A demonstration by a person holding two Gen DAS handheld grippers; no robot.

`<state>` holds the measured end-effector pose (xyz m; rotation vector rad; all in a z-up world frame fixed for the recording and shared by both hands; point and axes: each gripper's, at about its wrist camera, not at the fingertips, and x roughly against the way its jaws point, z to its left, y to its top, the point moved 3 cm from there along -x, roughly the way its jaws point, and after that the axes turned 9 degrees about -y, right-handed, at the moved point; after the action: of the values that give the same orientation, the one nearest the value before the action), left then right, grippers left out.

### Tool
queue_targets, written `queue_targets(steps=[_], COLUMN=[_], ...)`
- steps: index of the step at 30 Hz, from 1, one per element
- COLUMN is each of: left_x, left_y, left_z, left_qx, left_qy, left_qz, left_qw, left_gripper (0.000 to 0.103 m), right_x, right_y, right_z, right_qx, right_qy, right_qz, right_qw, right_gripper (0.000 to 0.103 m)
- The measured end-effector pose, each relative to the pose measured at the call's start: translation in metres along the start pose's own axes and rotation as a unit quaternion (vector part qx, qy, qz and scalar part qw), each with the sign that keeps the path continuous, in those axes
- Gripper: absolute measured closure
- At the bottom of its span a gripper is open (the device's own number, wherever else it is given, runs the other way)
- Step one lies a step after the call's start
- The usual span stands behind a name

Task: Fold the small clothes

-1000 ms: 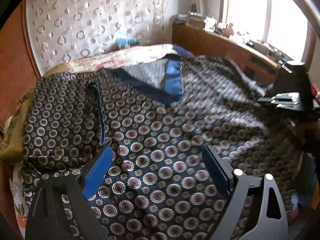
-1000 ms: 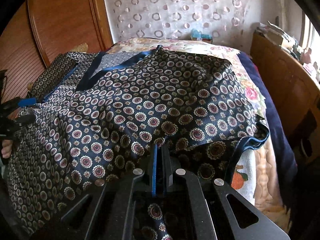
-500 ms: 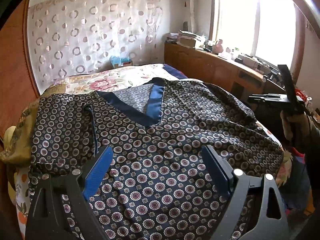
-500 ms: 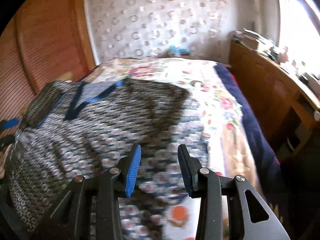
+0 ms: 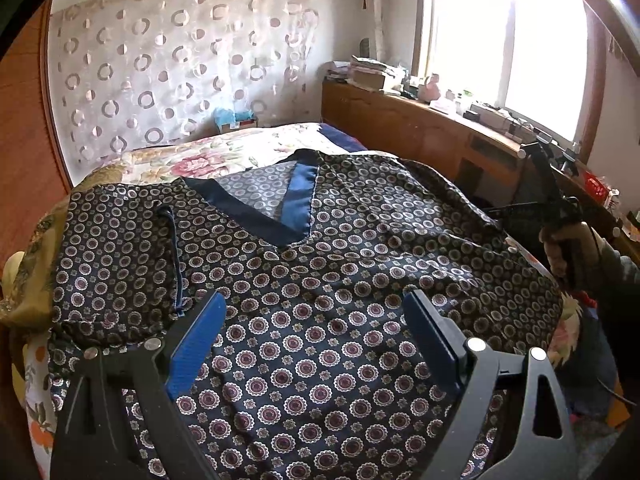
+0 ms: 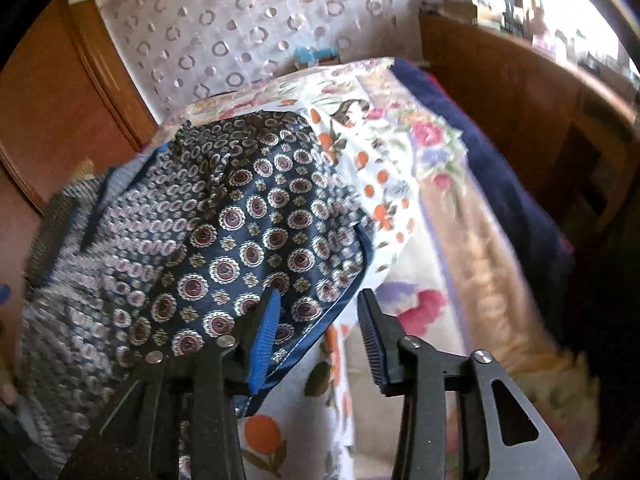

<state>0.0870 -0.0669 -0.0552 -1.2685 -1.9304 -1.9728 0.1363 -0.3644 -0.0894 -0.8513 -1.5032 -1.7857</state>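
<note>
Daylight floods in from the window (image 5: 508, 40), which is blown out to plain white glare, and lights the room softly with only faint shadows. The left wrist view is sharp across the patterned garment (image 5: 320, 300). The right wrist view is smeared by motion blur, worst at its left and right sides. Both views curve strongly toward dark, vignetted corners.

Patterned top (image 5: 320, 280): spread flat across bed (image 5: 224, 152), V-neck toward far edge. Left gripper (image 5: 316, 336): jaws wide, hovering above cloth. Right gripper (image 5: 560, 204): in hand (image 5: 560, 248), beyond bed's right edge.
</note>
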Motion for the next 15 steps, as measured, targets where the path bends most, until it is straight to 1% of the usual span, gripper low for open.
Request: queue_targets(steps=[5,10,12,13,14,15], left_x=[-0.001,-0.002,-0.002,-0.002,-0.001,-0.001], left_y=[-0.001,-0.002,-0.003,-0.003,-0.003,-0.003], left_z=[-0.002,-0.002,-0.001,-0.001,0.0,0.001], left_qx=[-0.001,-0.001,-0.001,0.0,0.001,0.001], left_qy=[-0.002,-0.001,-0.001,-0.001,0.0,0.0], left_qz=[0.001,0.004,0.005,0.005,0.004,0.004], left_qw=[1.0,1.0,1.0,1.0,1.0,1.0], left_gripper=[0.012,0.012,0.012,0.012,0.012,0.012], right_x=[-0.001,0.0,0.0,0.001,0.003,0.005], right_y=[0.007,0.005,0.004,0.004,0.004,0.005], right_z=[-0.013,-0.014,-0.014,-0.012,-0.011,-0.01], right_qx=[-0.024,-0.022,-0.016,-0.012,-0.007,-0.001], right_qy=[0.029,0.039,0.039,0.038,0.028,0.012], right_qz=[0.013,0.013,0.008,0.005,-0.002,-0.009], right_qw=[0.999,0.999,0.999,0.999,1.0,1.0], right_gripper=[0.06,0.06,0.067,0.075,0.084,0.089])
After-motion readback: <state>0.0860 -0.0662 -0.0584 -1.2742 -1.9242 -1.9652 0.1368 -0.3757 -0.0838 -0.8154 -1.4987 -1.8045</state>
